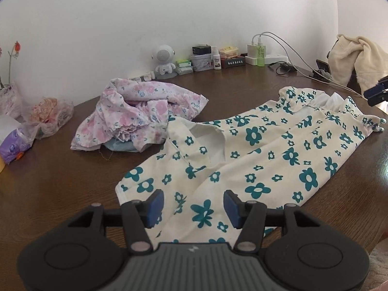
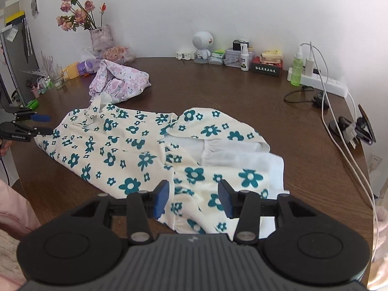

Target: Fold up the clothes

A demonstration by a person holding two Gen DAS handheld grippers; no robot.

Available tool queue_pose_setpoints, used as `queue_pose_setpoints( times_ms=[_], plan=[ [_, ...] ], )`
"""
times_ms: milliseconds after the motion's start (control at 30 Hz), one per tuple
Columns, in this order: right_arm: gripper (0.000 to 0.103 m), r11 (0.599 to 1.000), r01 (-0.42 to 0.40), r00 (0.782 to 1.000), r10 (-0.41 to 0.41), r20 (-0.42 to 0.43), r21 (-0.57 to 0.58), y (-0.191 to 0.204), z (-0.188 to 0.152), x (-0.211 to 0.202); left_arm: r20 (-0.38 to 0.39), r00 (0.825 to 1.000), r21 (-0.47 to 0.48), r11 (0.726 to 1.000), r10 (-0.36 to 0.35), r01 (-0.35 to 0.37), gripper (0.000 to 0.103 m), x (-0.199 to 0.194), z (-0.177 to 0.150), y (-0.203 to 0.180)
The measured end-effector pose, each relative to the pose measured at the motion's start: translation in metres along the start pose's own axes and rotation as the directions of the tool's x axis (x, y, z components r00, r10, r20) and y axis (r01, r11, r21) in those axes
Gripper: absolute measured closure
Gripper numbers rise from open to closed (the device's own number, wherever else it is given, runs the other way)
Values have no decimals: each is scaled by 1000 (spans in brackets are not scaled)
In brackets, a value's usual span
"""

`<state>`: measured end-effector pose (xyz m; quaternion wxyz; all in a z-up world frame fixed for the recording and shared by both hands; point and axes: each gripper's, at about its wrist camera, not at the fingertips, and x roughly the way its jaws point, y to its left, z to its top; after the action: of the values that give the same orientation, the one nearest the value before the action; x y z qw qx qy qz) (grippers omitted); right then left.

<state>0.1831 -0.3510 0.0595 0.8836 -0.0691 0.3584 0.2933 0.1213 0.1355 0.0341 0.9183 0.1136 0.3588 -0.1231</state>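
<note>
A cream garment with teal flowers [image 1: 266, 150] lies spread along the brown table [image 1: 60, 181]. My left gripper [image 1: 193, 205] hovers open over one end of it, with nothing between its blue pads. The right wrist view shows the same garment [image 2: 116, 145] with its near end rumpled and white lining [image 2: 230, 155] showing. My right gripper [image 2: 193, 199] is open just above that end and holds nothing. The left gripper [image 2: 42, 124] also shows at the garment's far left end, and the right gripper [image 1: 377, 93] shows small at the right edge of the left wrist view.
A crumpled pink floral garment [image 1: 138, 114] lies heaped beyond the cream one. Along the wall stand a white robot-shaped speaker [image 2: 202, 44], tins, bottles and a power strip [image 2: 325, 83] with trailing cables. A vase of dried roses [image 2: 100, 35] stands far left, and a phone stand [image 2: 359, 131] sits near the right edge.
</note>
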Motion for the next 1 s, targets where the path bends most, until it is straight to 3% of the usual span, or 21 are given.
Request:
queue_pose_setpoints(
  times_ms=[200, 267, 333, 433, 500, 567, 667, 767, 833, 867, 900, 1000],
  plan=[
    [56, 999, -39, 997, 38, -69, -17, 9, 31, 59, -87, 992, 7, 995, -95, 96, 55, 27, 3, 9],
    [56, 998, -65, 994, 63, -91, -21, 13, 40, 82, -88, 989, 16, 993, -116, 118, 70, 27, 4, 9],
    [55, 994, -105, 988, 103, -115, -10, 14, 48, 102, -93, 989, 15, 993, -117, 119, 94, 28, 3, 9],
    [56, 992, -124, 981, 123, -153, 2, 15, 53, 128, -100, 989, 6, 994, -109, 111, 94, 29, 2, 9],
    [65, 992, -122, 977, 122, -176, 6, 17, 54, 141, -106, 989, 0, 994, -104, 105, 93, 29, 0, 9],
    [66, 992, -122, 977, 124, -175, 23, 15, 53, 145, -110, 989, -6, 995, -99, 99, 91, 30, -1, 9],
    [66, 993, -119, 977, 120, -174, 13, 16, 53, 141, -95, 992, -5, 996, -86, 86, 82, 27, 2, 8],
    [63, 992, -123, 981, 122, -152, 1, 17, 58, 127, -35, 998, 33, 998, -44, 45, 46, 13, 15, 6],
    [44, 994, -103, 990, 100, -102, -27, 15, 69, 109, 21, 1000, 72, 997, 1, -3, 21, 6, 30, 4],
    [37, 996, -71, 995, 67, -69, -57, 13, 77, 100, 42, 999, 92, 995, 25, -28, 18, 6, 40, 3],
    [23, 996, -29, 999, 25, -44, -83, 10, 86, 95, 51, 998, 107, 993, 42, -47, 14, 10, 50, 3],
    [12, 983, 66, 997, -72, -28, -174, 3, 106, 100, 46, 997, 129, 990, 57, -62, 13, 31, 78, 6]
  ],
)
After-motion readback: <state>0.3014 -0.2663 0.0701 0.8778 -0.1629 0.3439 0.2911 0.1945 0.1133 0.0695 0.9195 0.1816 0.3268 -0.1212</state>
